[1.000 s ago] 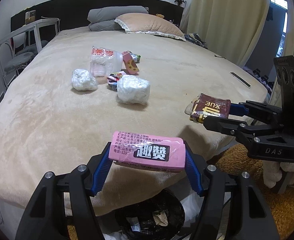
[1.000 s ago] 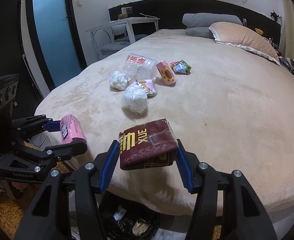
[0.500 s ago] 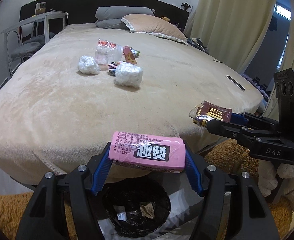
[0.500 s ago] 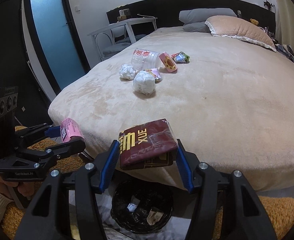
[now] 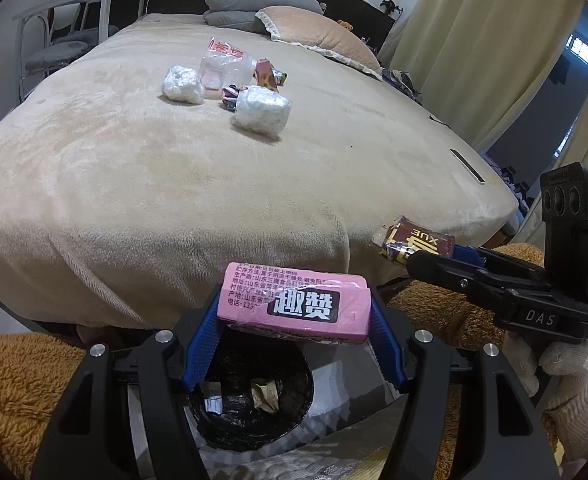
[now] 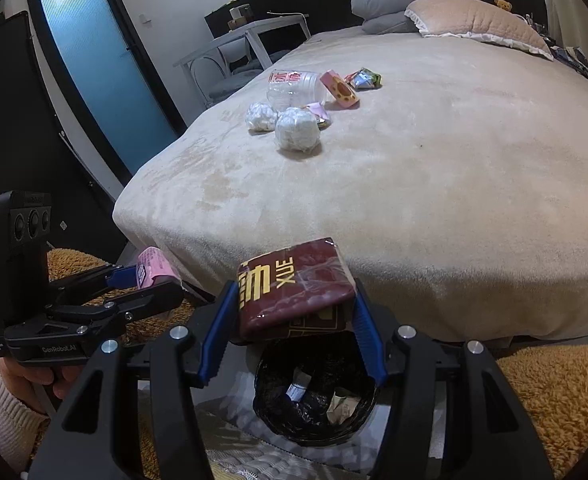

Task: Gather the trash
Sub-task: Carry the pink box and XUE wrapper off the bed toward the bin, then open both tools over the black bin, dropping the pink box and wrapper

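The left claw (image 5: 294,312) is clamped on a pink packet (image 5: 295,306), its blue pads pressing both short ends, so the jaws stand only as wide as the packet. Directly below, on the floor off the foot edge of the bed (image 5: 174,184), sits the black-lined bin (image 5: 250,404), already holding a few scraps. To drop cleanly, I would bring the packet squarely over the bin's mouth and lower it a little before letting go, since it now hangs nearer the bin's far rim than its middle.

Further right, the right claw (image 6: 294,312) grips a dark red packet (image 6: 295,292) the same way, jaws closed on its sides, with the bin (image 6: 313,400) just beneath and slightly to the right. That packet is crumpled and may cling to a pad, so a full release is wise.

More trash is left mid-bed: two white wads (image 5: 184,85), a clear plastic cup (image 5: 224,65) and small wrappers (image 6: 362,79), well apart from both claws.
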Available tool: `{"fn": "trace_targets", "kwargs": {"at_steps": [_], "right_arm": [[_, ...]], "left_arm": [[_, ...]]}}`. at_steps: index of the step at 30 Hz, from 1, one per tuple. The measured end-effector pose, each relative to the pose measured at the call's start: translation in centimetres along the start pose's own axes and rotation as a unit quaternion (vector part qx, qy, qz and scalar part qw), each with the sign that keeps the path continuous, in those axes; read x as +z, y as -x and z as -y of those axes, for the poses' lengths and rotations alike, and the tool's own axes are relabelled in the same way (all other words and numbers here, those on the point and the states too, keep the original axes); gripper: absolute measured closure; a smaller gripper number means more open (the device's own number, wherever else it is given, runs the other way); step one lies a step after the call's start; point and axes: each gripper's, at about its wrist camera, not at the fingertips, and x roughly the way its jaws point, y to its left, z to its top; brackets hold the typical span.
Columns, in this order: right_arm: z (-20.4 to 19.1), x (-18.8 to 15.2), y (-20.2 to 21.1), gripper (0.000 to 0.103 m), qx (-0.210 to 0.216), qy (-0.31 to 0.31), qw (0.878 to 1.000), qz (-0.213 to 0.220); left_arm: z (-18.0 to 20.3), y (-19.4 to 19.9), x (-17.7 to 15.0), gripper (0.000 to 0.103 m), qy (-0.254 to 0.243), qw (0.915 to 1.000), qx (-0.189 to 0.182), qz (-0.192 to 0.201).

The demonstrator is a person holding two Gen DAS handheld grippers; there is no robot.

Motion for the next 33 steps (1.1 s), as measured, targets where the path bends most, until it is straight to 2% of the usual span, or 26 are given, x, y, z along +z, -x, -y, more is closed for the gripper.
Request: {"fn": "trace_targets", "kwargs": {"at_steps": [10, 15, 21, 26, 33], "right_arm": [[0.5, -0.9, -2.2, 0.047, -0.001, -0.027, 0.998, -0.056], [1.4, -1.4, -3.5, 0.047, -0.001, -0.061, 0.994, -0.093], [2.3, -2.0, -5.1, 0.047, 0.005, -0.088, 0.987, -0.134], [2.7, -2.7, -6.9, 0.047, 0.002, -0.107, 0.979, -0.172], [3.3, -4.1, -9.7, 0.047, -0.003, -0.146, 0.961, -0.236]], "left_arm": [[-0.2, -2.0, -0.7, 0.038, 0.012, 0.9991, 0.008, -0.040], [-1.0, -3.0, -1.2, 0.038, 0.044, 0.9969, -0.006, -0.066], [-3.0, -5.0, -1.9, 0.038, 0.100, 0.9882, -0.012, -0.115], [-3.8, -6.2, -2.4, 0.038, 0.125, 0.9820, -0.007, -0.141], [-4.6, -8.1, -3.0, 0.038, 0.154, 0.9706, 0.003, -0.185]]}}
